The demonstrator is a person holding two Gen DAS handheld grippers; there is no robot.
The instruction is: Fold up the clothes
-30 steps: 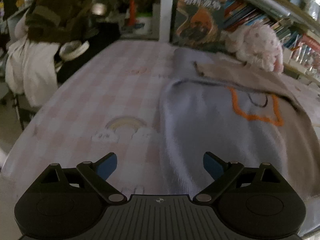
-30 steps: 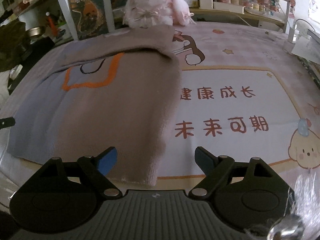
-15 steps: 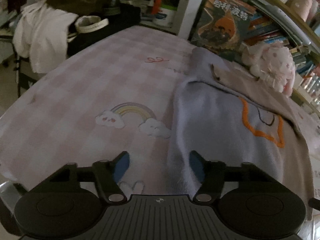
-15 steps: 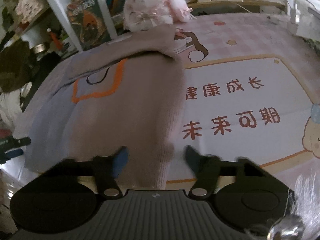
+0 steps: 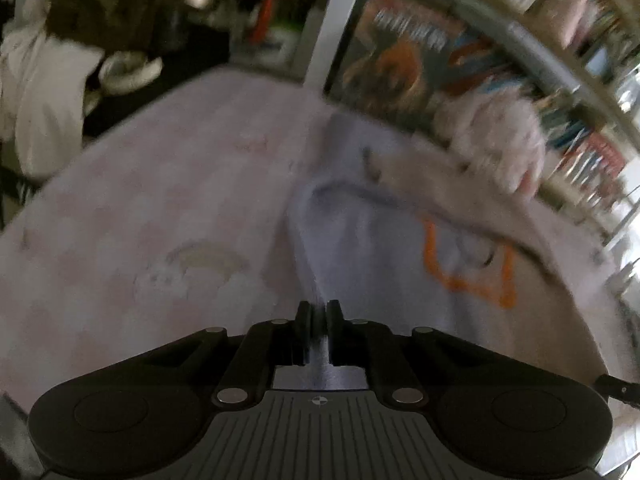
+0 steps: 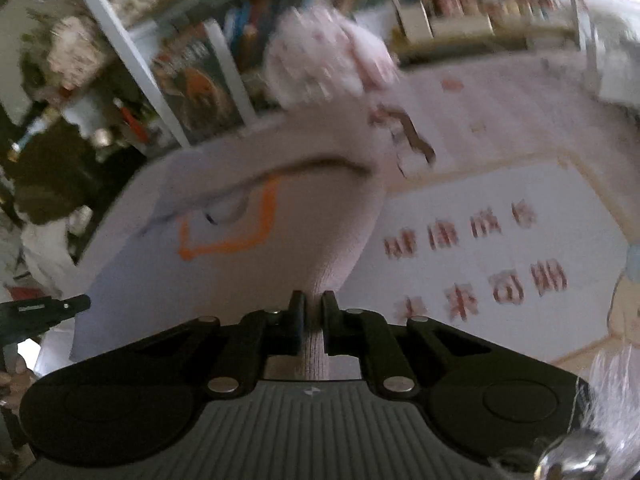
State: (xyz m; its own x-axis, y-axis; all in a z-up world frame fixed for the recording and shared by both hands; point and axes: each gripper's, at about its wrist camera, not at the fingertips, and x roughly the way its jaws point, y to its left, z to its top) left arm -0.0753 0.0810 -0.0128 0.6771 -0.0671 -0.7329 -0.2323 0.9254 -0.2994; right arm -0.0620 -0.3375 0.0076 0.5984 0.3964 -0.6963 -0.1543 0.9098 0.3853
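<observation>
A lavender and beige sweater point(image 5: 384, 248) with an orange outline on its front lies on the pink checked bed sheet point(image 5: 160, 200). My left gripper point(image 5: 318, 310) is shut on the sweater's lavender near corner and lifts it off the sheet. My right gripper point(image 6: 312, 302) is shut on the sweater's point(image 6: 280, 256) beige near corner, which rises taut from the bed. Both views are blurred by motion.
A pink plush rabbit point(image 6: 324, 52) sits at the far end of the sweater before a bookshelf point(image 6: 460, 4). A white panel with red characters point(image 6: 480, 240) covers the bed on the right. White and dark clothes point(image 5: 48, 80) pile up at the far left.
Both grippers have gone from open to shut, each on a near corner of the sweater. The hem has risen off the bed with them.
</observation>
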